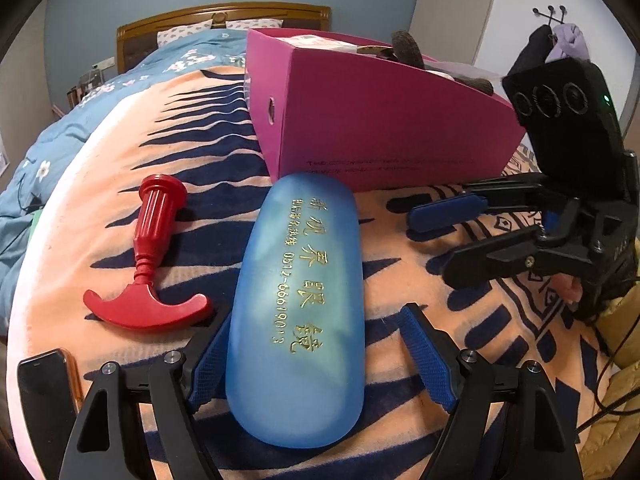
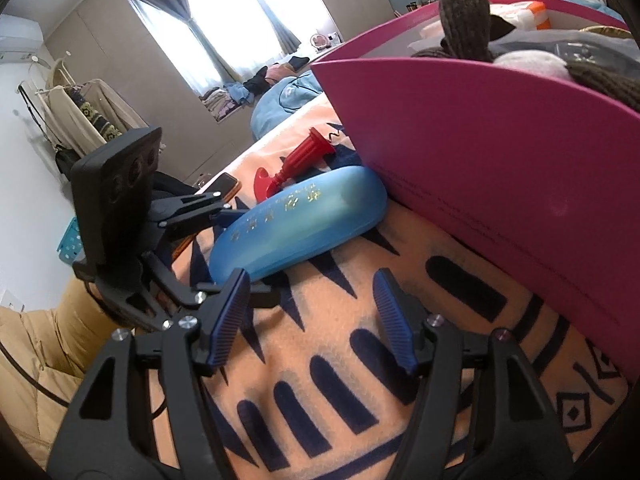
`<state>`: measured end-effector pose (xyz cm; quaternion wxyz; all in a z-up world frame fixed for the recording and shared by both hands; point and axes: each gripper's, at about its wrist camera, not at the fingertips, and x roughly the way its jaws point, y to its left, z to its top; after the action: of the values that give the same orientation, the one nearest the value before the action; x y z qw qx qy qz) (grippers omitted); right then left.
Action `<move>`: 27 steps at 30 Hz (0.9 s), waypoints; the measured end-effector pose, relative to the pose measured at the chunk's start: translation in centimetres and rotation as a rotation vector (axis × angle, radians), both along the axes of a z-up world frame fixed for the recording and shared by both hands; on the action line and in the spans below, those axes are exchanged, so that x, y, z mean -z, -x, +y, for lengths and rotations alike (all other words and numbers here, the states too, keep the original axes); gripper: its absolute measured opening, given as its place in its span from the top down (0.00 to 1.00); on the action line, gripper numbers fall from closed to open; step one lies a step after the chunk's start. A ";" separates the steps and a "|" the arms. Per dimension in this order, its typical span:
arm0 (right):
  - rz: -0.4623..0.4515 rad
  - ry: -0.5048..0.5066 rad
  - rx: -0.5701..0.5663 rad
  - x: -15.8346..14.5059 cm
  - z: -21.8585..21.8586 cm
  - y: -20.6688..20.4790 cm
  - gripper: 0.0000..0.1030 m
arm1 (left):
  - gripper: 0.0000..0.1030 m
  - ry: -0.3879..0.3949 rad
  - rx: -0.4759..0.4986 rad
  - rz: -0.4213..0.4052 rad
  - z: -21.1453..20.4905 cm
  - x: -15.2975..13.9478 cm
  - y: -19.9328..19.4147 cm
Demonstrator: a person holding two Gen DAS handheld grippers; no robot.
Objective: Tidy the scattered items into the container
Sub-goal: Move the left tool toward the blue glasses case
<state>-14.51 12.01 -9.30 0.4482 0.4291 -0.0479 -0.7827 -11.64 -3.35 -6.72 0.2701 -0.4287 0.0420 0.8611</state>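
A translucent blue glasses case [image 1: 300, 304] with gold lettering lies on the orange and navy blanket, its far end against the pink box [image 1: 380, 120]. My left gripper [image 1: 316, 316] is open and straddles the case's near half; the left pad is at the case's edge and the right pad stands clear of it. A red T-handled plastic tool [image 1: 148, 264] lies left of the case. My right gripper [image 1: 430, 244] hovers open and empty to the right of the case. In the right wrist view the right gripper [image 2: 311, 280] is over bare blanket, with the case [image 2: 304, 220], tool [image 2: 296, 164] and box [image 2: 500, 140] beyond.
The pink box holds a brown knitted glove [image 2: 464, 16] and other items. A phone [image 1: 44, 384] lies at the blanket's left edge. A blue floral quilt [image 1: 100, 112] and a wooden headboard [image 1: 224, 16] are behind. A tan padded jacket [image 2: 36, 352] and cables sit near the bed edge.
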 end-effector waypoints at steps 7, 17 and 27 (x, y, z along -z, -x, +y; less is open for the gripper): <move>-0.029 0.022 0.017 0.2 -0.4 0.7 0.36 | 0.31 -0.016 0.028 -0.004 0.1 -0.2 -0.4; -0.075 0.060 0.088 0.8 0.7 2.0 0.33 | 0.39 -0.035 0.109 -0.006 1.2 -0.2 -1.5; -0.080 0.084 0.118 0.9 0.6 2.2 0.24 | 0.39 -0.065 0.119 -0.017 1.1 -0.2 -1.6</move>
<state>-16.68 12.58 -10.18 0.4169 0.4373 -0.1238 -0.7872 -10.03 -2.25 -6.57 0.3347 -0.4240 0.0372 0.8407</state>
